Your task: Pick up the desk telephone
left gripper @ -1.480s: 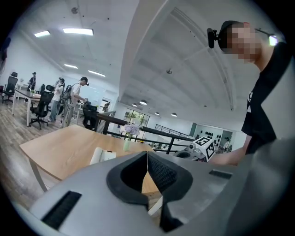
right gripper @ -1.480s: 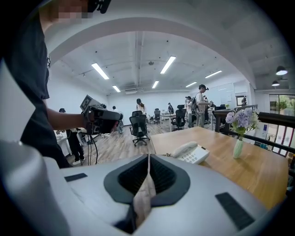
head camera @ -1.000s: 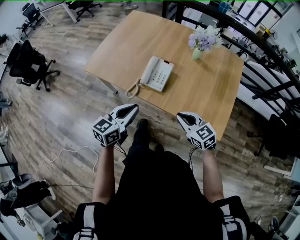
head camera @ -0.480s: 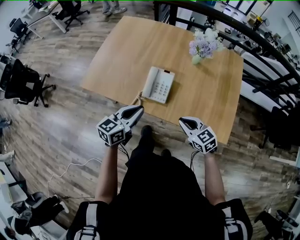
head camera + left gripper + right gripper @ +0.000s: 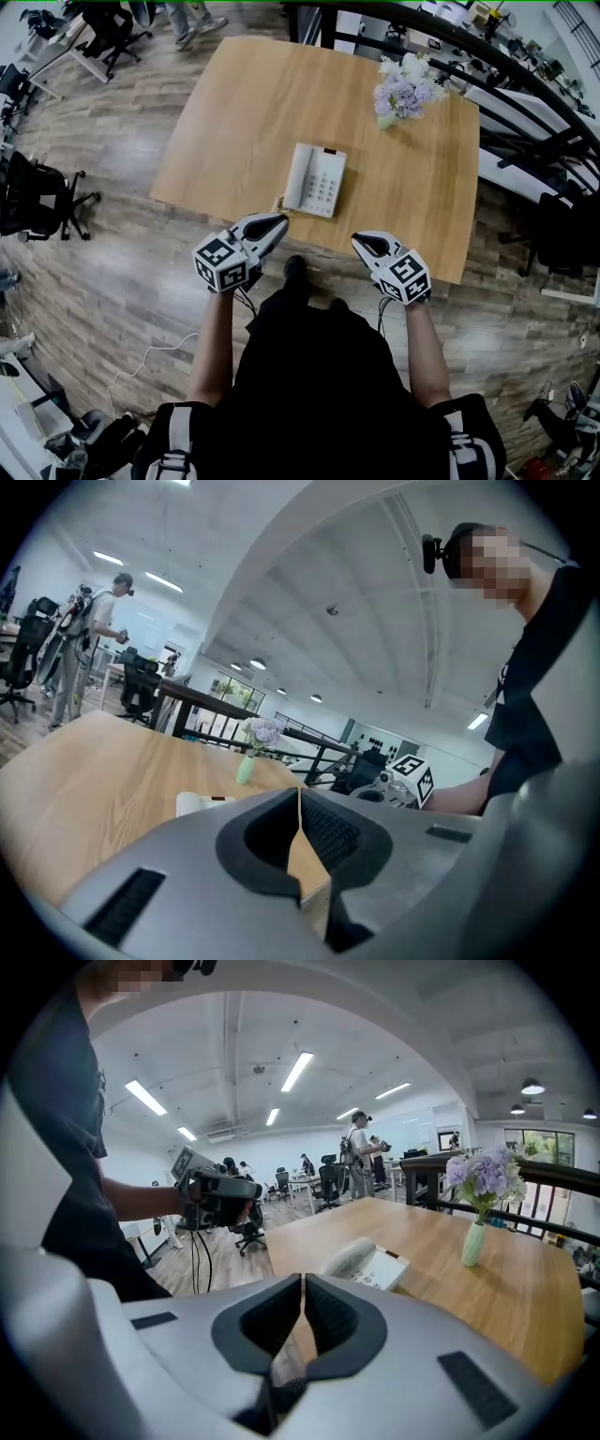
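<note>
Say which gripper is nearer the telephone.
Left. The left gripper sits just short of the telephone, by its near left corner; the right gripper is farther back, rightward.

The head camera sits above the person and looks steeply down. It takes in both arms, with the left gripper (image 5: 279,221) and the right gripper (image 5: 359,241) low in its frame. Ahead of their tips it shows the whole light-brown wooden table (image 5: 244,103), seen from well off.

The left gripper view looks from behind that gripper's own grey jaws, almost level across the tabletop from near its edge. The right gripper view does the same but is tilted somewhat further down.

All three views share the white desk telephone (image 5: 315,180) ahead of the grippers and the pale green vase of lilac flowers (image 5: 401,92) farther beyond it. Each gripper view also catches the other gripper off to one side.
</note>
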A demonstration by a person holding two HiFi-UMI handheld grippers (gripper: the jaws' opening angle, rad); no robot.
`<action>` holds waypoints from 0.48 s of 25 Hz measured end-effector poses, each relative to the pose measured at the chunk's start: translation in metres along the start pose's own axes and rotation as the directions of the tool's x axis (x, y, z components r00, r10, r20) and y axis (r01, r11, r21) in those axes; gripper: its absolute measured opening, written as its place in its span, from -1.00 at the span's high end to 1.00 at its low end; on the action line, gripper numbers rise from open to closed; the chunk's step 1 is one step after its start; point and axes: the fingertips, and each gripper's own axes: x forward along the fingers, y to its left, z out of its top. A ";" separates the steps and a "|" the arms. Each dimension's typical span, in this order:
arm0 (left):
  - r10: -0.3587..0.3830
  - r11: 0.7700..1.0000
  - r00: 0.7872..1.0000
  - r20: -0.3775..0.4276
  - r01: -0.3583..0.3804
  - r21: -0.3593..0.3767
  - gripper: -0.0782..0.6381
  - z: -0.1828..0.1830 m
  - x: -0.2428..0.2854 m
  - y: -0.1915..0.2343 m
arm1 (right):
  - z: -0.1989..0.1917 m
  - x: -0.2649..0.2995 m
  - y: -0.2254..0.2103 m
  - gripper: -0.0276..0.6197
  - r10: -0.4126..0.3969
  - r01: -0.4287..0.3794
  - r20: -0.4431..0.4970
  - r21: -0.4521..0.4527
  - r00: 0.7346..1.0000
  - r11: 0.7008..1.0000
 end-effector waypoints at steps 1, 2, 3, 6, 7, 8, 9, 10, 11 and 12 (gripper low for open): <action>-0.013 1.000 1.000 0.001 0.013 0.002 0.72 0.002 0.000 0.003 | 0.004 0.004 -0.001 0.83 -0.006 0.006 0.003 -0.001 1.000 1.000; -0.023 1.000 1.000 -0.001 0.023 0.004 0.72 0.004 0.000 0.007 | 0.008 0.009 -0.001 0.83 -0.012 0.012 0.004 -0.002 1.000 1.000; -0.032 0.999 0.999 -0.003 0.032 0.006 0.72 0.006 0.000 0.011 | 0.011 0.013 -0.002 0.83 -0.017 0.017 0.004 -0.001 1.000 1.000; -0.053 0.999 0.999 -0.009 0.053 0.009 0.72 0.012 -0.002 0.025 | 0.025 0.026 0.001 0.83 -0.018 0.018 0.014 0.029 1.000 0.999; -0.059 0.998 0.998 -0.011 0.059 0.011 0.72 0.014 -0.004 0.030 | 0.031 0.031 0.003 0.83 -0.015 0.014 0.023 0.045 1.000 0.999; -0.065 0.998 0.998 -0.014 0.065 0.013 0.72 0.015 -0.005 0.035 | 0.037 0.036 0.005 0.83 -0.014 0.012 0.033 0.058 0.999 0.998; -0.071 0.997 0.997 -0.019 0.071 0.016 0.72 0.016 -0.006 0.040 | 0.043 0.042 0.006 0.83 -0.017 0.014 0.042 0.064 0.999 0.998; -0.078 0.997 0.997 -0.023 0.079 0.017 0.72 0.016 -0.007 0.045 | 0.048 0.047 0.006 0.83 -0.024 0.021 0.049 0.066 0.998 0.998; -0.089 0.996 0.996 -0.026 0.089 0.017 0.72 0.016 -0.007 0.049 | 0.051 0.052 0.006 0.83 -0.033 0.029 0.054 0.067 0.998 0.997; -0.103 0.994 0.994 -0.027 0.104 0.016 0.72 0.016 -0.006 0.052 | 0.054 0.056 0.007 0.83 -0.043 0.039 0.055 0.067 0.998 0.997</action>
